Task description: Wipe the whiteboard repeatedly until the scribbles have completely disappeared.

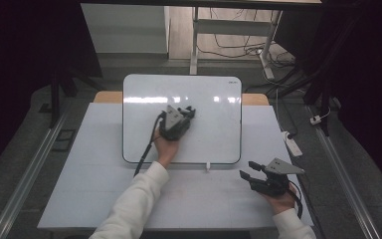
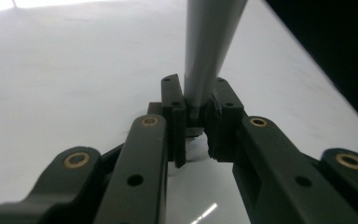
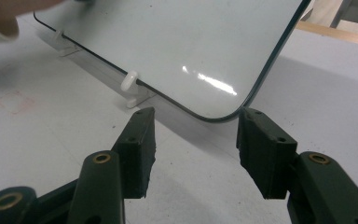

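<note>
Grey floor (image 1: 25, 149), cables (image 1: 238, 49), dim room

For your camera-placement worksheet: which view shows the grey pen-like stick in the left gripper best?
The left gripper view: the grey stick stands clamped between the left gripper's jaws over the whiteboard. In the high view the gripper body hides it; the right gripper view shows just the board's corner.

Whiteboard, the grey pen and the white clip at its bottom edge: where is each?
Whiteboard (image 1: 214, 134), high view, bare surface.
Grey pen (image 2: 209, 46), left gripper view, barrel above the jaws.
White clip (image 3: 130, 81), right gripper view, its hook.
</note>
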{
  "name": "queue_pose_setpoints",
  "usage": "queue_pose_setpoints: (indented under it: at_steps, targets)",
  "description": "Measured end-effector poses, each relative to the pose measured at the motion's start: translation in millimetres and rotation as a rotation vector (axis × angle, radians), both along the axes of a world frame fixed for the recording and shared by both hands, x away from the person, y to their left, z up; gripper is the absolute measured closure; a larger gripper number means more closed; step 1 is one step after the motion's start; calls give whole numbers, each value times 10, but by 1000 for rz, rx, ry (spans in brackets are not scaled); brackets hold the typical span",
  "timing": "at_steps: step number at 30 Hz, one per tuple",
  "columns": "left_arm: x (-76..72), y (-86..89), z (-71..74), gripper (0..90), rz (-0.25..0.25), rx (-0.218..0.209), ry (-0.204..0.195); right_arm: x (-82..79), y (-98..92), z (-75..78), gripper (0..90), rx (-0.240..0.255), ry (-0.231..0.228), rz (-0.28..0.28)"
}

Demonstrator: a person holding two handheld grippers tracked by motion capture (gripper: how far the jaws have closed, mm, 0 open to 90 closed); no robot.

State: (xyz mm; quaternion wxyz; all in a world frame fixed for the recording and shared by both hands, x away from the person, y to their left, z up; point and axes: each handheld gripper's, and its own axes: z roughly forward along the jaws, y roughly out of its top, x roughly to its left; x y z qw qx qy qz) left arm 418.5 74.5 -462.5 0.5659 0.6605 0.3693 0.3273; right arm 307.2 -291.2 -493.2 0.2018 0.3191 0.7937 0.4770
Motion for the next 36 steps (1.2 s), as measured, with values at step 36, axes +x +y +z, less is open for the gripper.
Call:
queue_pose_setpoints:
  at_steps: [36]
  targets:
    - [-184, -510, -216, 784, -83, 22, -2, -10, 21, 13, 465, -3, -5, 1]
